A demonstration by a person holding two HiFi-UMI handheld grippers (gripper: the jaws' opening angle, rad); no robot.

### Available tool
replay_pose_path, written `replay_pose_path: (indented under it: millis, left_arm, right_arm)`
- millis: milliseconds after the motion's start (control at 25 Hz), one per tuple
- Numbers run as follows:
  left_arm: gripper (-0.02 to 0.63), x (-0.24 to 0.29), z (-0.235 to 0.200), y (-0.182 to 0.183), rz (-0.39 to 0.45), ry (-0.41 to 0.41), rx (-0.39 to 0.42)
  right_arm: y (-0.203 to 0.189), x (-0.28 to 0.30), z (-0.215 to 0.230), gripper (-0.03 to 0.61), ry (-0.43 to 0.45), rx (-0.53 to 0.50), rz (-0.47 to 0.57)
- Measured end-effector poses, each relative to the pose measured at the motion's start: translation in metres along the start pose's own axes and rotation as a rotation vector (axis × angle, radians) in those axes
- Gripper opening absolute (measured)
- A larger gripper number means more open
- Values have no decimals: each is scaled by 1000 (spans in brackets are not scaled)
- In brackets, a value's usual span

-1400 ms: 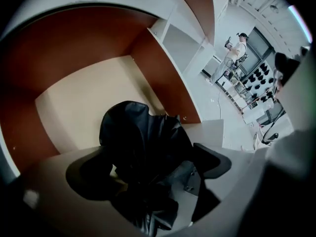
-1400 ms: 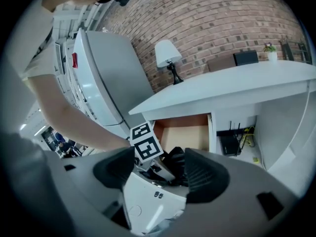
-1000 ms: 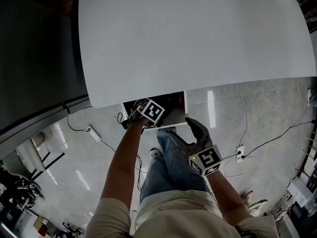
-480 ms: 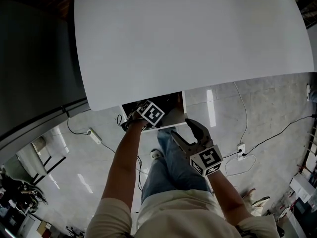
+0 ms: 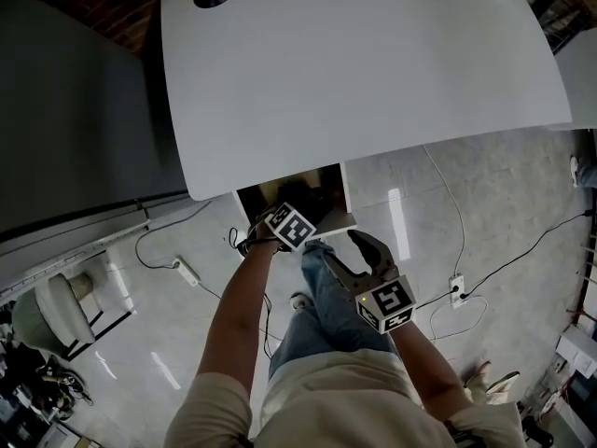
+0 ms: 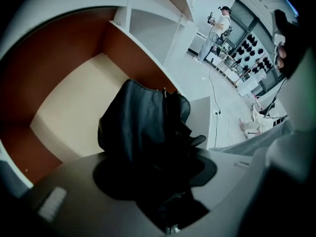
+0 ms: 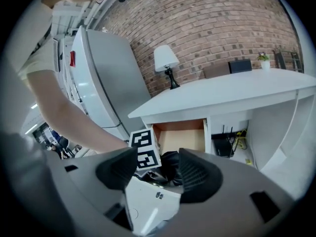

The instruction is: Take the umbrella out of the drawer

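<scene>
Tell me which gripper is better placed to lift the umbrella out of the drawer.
Left. The left gripper has its fingers closing on the black umbrella over the open drawer. The right gripper sits back from the drawer, fingers closing with nothing between them.

The umbrella [image 6: 143,127] is black. The drawer [image 6: 64,63] has reddish-brown walls and a cream bottom. The desk [image 5: 354,73] is white. The lamp [image 7: 165,58] has a white shade and a black stem. The brick wall [image 7: 212,23] is red-brown with pale joints. The floor [image 5: 448,213] is pale grey.
</scene>
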State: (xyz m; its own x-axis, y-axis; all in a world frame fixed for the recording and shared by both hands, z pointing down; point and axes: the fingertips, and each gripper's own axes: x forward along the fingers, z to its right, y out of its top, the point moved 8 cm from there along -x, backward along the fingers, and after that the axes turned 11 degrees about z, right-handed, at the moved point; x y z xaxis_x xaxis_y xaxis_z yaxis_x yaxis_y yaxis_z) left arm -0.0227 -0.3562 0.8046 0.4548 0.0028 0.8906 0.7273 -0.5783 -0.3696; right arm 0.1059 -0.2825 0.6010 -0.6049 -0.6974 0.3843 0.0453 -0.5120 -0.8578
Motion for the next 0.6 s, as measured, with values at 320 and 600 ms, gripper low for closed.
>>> replay_pose_path:
  millis: [320, 600]
  left_arm:
    - [239, -68, 22, -7, 165, 39, -87]
    - [238, -127, 54, -34, 302, 85, -137]
  right_arm:
    - [16, -22, -47, 216, -15, -62, 65]
    - [18, -54, -91, 89, -86, -151, 116]
